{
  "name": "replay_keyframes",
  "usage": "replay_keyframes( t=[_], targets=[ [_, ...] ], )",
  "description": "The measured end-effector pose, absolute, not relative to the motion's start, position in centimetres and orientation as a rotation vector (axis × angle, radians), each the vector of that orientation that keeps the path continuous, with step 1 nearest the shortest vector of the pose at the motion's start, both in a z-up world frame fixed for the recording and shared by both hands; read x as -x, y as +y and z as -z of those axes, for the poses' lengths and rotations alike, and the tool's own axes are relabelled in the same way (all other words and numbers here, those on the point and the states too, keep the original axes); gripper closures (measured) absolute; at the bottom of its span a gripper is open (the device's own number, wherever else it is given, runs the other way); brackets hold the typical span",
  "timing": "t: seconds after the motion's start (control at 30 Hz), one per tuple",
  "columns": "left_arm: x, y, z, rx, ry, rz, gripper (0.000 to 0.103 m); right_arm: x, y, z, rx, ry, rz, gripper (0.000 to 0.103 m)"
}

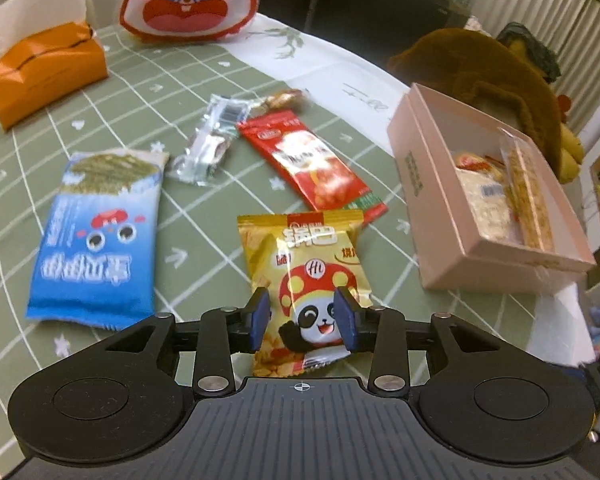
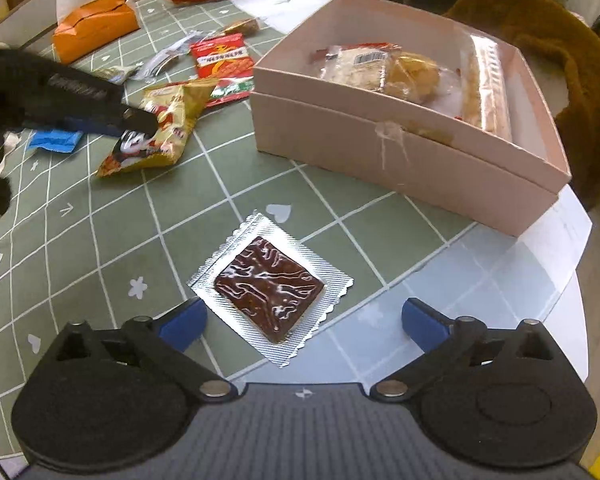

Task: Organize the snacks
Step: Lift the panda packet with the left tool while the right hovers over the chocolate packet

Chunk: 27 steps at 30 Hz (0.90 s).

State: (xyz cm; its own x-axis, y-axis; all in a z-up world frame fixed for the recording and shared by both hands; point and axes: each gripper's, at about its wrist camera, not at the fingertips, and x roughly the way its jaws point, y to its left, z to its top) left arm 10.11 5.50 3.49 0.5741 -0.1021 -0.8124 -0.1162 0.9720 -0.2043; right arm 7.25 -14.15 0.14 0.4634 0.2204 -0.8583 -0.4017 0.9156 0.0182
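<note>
My left gripper (image 1: 304, 318) is shut on a yellow panda snack bag (image 1: 308, 276), pinching its lower half; the right wrist view shows the bag (image 2: 164, 128) raised at one end. On the green tablecloth lie a blue seaweed packet (image 1: 96, 236), a red snack packet (image 1: 316, 164), a clear-wrapped snack (image 1: 208, 144) and a small brown snack (image 1: 284, 100). A pink box (image 2: 400, 160) holds several wrapped snacks (image 2: 380, 68). My right gripper (image 2: 304, 322) is open, with a silver-edged packet holding a dark brown square (image 2: 270, 286) between its fingers on the table.
An orange tissue pack (image 1: 44, 72) and a red-and-white cartoon bag (image 1: 188, 0) sit at the table's far side. A brown plush toy (image 2: 540, 40) lies behind the box. The table edge (image 2: 572, 264) runs close on the right.
</note>
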Motion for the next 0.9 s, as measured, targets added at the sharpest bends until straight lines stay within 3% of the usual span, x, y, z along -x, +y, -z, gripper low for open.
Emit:
replay_keyframes(
  t=[0.33, 0.6, 0.73, 0.9],
  targets=[
    [-10.6, 5.8, -4.4, 0.424, 0.909, -0.098, 0.06, -7.2, -14.1, -0.1, 0.191, 1.011, -0.378, 0.0],
    [-12.0, 2.0, -3.8, 0.137, 0.936, -0.115, 0.06, -7.3, -14.0, -0.1, 0.199, 1.013, -0.391, 0.0],
    [-12.4, 2.1, -3.5, 0.169, 0.956, -0.022, 0.055, -7.2, -13.9, -0.2, 0.197, 1.008, -0.39, 0.0],
    [-12.2, 2.8, -3.1, 0.152, 0.934, -0.064, 0.037, -7.0, -13.9, -0.2, 0.191, 0.991, -0.389, 0.0]
  ],
)
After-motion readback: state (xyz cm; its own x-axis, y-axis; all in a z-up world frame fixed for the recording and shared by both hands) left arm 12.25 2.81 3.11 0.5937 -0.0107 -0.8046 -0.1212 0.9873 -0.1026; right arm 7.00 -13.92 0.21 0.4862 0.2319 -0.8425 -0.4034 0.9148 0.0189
